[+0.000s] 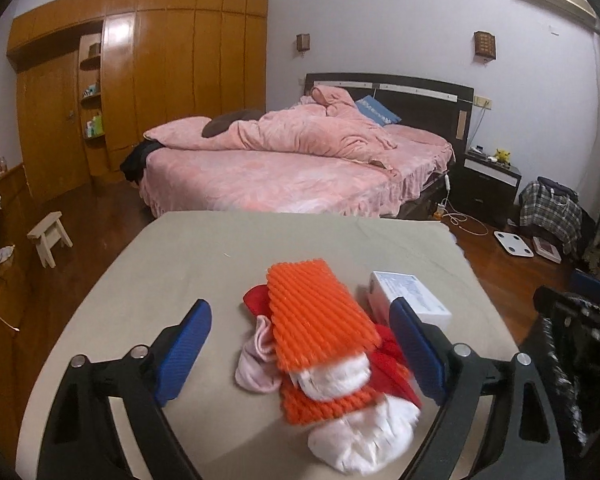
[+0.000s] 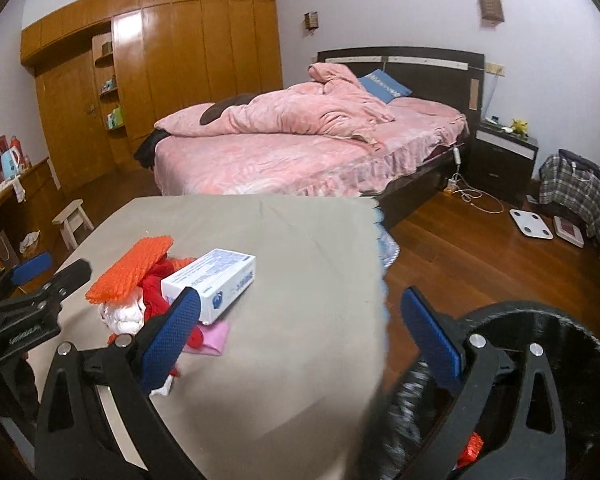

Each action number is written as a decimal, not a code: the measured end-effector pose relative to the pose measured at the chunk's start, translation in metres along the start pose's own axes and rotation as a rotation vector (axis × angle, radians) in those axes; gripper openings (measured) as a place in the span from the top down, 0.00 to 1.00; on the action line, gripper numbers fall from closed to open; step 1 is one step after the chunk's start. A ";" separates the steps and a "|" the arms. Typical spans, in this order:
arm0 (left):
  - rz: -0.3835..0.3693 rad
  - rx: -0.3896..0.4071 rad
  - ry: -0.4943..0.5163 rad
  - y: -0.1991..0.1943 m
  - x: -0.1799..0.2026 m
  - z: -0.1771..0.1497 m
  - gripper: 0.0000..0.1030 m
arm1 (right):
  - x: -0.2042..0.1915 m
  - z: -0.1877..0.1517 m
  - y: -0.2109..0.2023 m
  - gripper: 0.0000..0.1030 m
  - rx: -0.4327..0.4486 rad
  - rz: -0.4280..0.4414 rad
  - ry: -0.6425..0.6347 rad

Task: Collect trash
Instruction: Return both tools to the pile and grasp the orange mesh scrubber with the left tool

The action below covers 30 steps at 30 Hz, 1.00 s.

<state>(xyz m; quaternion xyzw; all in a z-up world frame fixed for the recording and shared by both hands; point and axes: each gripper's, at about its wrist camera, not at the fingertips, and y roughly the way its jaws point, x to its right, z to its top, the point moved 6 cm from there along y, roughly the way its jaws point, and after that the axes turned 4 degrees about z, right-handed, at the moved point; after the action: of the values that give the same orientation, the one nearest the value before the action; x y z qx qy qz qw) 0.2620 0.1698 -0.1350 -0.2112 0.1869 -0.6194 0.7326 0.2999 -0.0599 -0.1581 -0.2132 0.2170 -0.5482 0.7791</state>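
A pile of trash lies on the beige-covered table (image 1: 172, 264). It holds orange foam netting (image 1: 320, 312), white crumpled tissue (image 1: 360, 440), red scraps (image 1: 392, 364), a pink piece (image 1: 256, 368) and a white-and-blue carton (image 1: 412, 294). My left gripper (image 1: 300, 356) is open, its blue pads either side of the pile. In the right wrist view the pile (image 2: 132, 268) and the carton (image 2: 216, 280) lie at the left. My right gripper (image 2: 300, 340) is open and empty over the table's right edge, above a black bin (image 2: 540, 380).
A pink bed (image 1: 284, 160) stands beyond the table, with a wooden wardrobe (image 1: 160, 80) to the left. A small stool (image 1: 48, 236) stands on the wood floor. A nightstand (image 2: 504, 156), a scale (image 2: 531, 223) and a plaid bag (image 2: 572, 192) are at the right.
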 end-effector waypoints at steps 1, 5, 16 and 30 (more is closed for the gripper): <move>-0.001 -0.011 0.000 0.008 -0.002 0.000 0.15 | -0.002 0.000 0.004 0.06 -0.004 0.001 -0.001; -0.022 -0.059 -0.004 0.032 -0.001 -0.006 0.19 | -0.009 -0.003 0.021 0.06 -0.020 0.007 -0.015; -0.137 -0.149 -0.025 0.060 0.009 -0.022 0.44 | -0.019 -0.003 0.043 0.06 -0.025 0.023 -0.039; -0.217 -0.078 -0.041 0.049 0.016 -0.015 0.90 | -0.036 0.000 0.049 0.06 -0.030 0.053 -0.051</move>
<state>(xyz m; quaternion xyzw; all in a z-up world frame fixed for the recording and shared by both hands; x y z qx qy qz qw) 0.2974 0.1596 -0.1748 -0.2711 0.1718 -0.6829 0.6563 0.3264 -0.0108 -0.1824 -0.2330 0.2106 -0.5185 0.7953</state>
